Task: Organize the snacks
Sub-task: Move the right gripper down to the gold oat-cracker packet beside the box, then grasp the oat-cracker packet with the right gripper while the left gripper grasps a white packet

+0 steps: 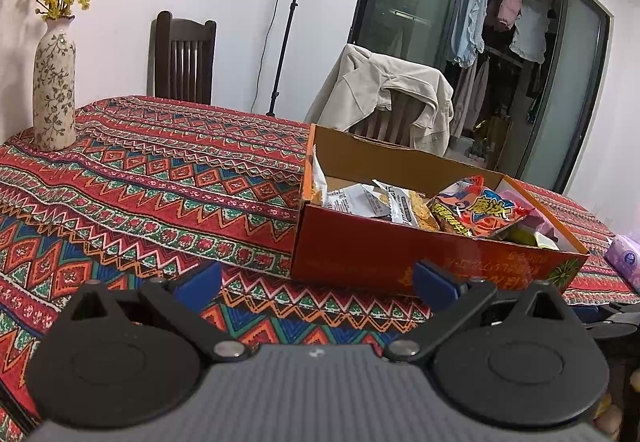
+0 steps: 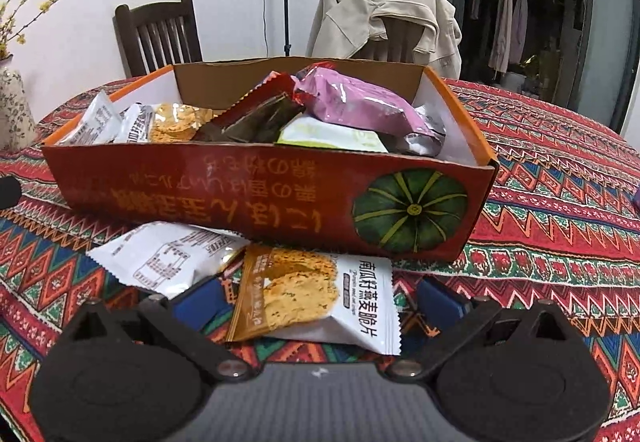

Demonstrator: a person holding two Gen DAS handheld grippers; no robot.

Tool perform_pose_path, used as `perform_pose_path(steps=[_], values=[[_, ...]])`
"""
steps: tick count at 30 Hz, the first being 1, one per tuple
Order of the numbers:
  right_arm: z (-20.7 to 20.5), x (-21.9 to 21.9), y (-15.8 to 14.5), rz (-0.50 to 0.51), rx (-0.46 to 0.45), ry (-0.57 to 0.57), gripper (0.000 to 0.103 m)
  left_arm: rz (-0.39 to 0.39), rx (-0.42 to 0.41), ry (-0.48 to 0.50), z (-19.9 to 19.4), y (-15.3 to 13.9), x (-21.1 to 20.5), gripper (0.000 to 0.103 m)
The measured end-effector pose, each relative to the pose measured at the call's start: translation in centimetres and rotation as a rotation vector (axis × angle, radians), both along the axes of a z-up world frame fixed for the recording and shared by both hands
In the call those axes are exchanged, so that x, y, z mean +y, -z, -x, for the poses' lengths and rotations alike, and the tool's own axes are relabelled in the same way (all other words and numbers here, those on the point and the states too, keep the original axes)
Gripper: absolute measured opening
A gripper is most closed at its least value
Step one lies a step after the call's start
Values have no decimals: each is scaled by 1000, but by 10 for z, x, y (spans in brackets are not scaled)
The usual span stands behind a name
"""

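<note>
An orange-red cardboard box (image 1: 400, 258) stands on the patterned tablecloth, filled with snack packets such as an orange chip bag (image 1: 480, 211). My left gripper (image 1: 316, 284) hovers open and empty just in front of the box's near wall. In the right wrist view the same box (image 2: 240, 193) holds a pink packet (image 2: 360, 105) and others. On the cloth in front of it lie an oat crisp packet (image 2: 316, 302) and a white packet (image 2: 164, 258). My right gripper (image 2: 322, 300) is open, its blue fingers (image 2: 204, 300) straddling the oat crisp packet.
A flowered vase (image 1: 54, 89) with yellow blossoms stands at the table's far left. A dark wooden chair (image 1: 182, 57) and a chair draped with a beige jacket (image 1: 384, 93) sit behind the table. A purple tissue pack (image 1: 624, 258) lies right of the box.
</note>
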State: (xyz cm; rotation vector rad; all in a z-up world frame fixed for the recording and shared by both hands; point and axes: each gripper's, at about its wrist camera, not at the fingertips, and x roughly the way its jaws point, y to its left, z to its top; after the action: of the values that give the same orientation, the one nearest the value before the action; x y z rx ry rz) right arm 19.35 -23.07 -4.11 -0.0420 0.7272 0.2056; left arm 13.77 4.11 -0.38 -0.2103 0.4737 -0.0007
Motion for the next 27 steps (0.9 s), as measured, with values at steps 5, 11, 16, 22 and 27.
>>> perform_pose_path(steps=[5, 11, 16, 22, 27], values=[[11, 3, -7, -7, -30, -32, 65, 3, 8, -5, -2, 1, 1, 103], [22, -4, -9, -16, -46, -15, 56, 4, 12, -8, -3, 2, 1, 103], [33, -17, -14, -33, -94, 23, 56, -6, 16, -11, -4, 3, -1, 103], [45, -31, -18, -67, -158, 63, 56, -44, 35, -11, -7, 3, -8, 103], [45, -37, -18, -83, -168, 86, 56, -100, 45, 15, -10, -5, -26, 103]])
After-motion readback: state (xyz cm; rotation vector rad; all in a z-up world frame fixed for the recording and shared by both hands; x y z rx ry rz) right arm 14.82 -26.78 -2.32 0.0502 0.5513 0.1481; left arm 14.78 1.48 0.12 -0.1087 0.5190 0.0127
